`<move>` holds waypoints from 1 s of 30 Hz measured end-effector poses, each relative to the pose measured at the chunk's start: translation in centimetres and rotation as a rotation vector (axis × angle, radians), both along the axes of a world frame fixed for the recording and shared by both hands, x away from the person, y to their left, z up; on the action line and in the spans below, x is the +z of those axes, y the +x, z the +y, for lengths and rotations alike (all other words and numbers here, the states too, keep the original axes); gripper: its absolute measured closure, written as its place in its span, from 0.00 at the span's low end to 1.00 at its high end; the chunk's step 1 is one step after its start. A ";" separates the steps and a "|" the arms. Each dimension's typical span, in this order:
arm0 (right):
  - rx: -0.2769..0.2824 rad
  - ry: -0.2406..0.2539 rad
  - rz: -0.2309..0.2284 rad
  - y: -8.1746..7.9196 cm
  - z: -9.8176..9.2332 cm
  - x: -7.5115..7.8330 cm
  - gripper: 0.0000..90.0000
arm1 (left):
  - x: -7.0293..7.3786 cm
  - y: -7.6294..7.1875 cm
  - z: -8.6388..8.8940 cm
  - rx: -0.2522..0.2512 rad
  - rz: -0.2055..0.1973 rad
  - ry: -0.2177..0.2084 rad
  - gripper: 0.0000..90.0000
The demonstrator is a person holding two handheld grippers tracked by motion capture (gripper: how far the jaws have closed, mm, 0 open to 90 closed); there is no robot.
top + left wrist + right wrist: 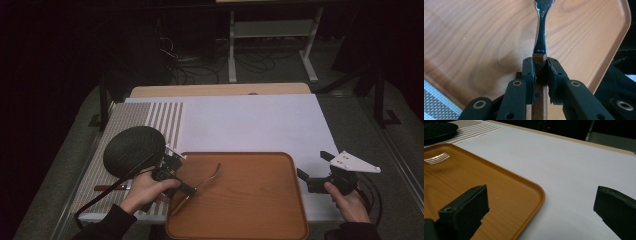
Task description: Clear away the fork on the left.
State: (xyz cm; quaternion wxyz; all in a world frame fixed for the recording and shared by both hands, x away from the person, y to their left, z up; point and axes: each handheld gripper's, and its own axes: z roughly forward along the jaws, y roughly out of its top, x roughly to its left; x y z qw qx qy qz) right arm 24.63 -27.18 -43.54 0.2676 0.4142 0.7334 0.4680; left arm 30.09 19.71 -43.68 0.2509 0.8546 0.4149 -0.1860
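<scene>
- The fork (202, 181) has a wooden handle and a shiny metal head; it hangs over the left part of the wooden tray (270, 220), its long axis slanting from the handle at lower left to the tines at upper right, toward the tray's middle.
- In the left gripper view the fork (540, 37) runs straight out along the gripper's own line, tines farthest away, the tray's wood grain under it; whether the tines touch the tray I cannot tell.
- The left gripper (186, 188) is clamped on the fork's handle, both pads pressed against its wooden sides near the metal neck.
- Any setting down therefore turns on this one line: the fork points away from the left gripper, across the tray, so lowering along that axis would lay it flat inside the rim.
- The right gripper (312, 172) rests well apart beside the tray's right edge, jaws wide apart with nothing between them.
- A dark round plate (134, 149) sits on the striped placemat (125, 122) to the tray's left, just behind the left hand (147, 189).
</scene>
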 end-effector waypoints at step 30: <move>0.002 0.006 0.003 0.0 -0.1 0.0 0.00 | 2.5 0.0 0.3 -0.061 -0.192 -0.119 0.95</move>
